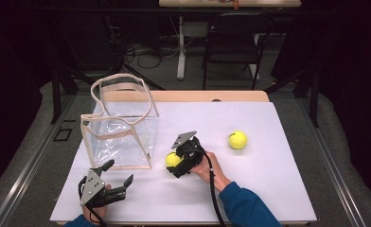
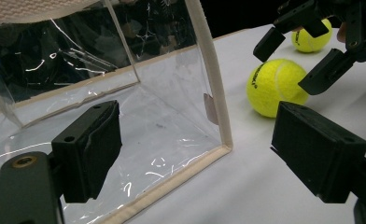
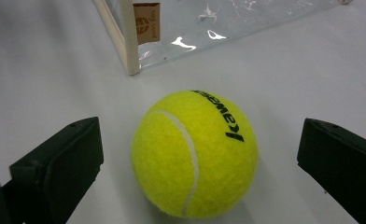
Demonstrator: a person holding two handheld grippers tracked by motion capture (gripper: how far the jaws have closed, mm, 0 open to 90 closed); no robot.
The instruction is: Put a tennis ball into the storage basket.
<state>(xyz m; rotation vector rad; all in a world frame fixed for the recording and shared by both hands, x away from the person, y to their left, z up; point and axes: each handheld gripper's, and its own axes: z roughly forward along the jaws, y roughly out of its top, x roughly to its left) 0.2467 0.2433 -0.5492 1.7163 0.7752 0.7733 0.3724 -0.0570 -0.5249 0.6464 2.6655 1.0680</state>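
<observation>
1. Nothing has been bagged yet: the clear bag (image 1: 122, 124), left of centre in the high view, holds no ball.
2. The right gripper (image 1: 175, 163) is spread wide around the near tennis ball (image 3: 194, 153), not yet clamped; the left gripper (image 1: 113, 178) is also apart, at lower left.
3. The near tennis ball looks bright yellow and fuzzy, with black lettering; a second ball (image 1: 237, 139) waits right of centre.

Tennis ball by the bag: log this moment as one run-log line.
right gripper: open, jaws either side of near tennis ball, not closed | left gripper: open, by clear bag | second ball: apart on table
</observation>
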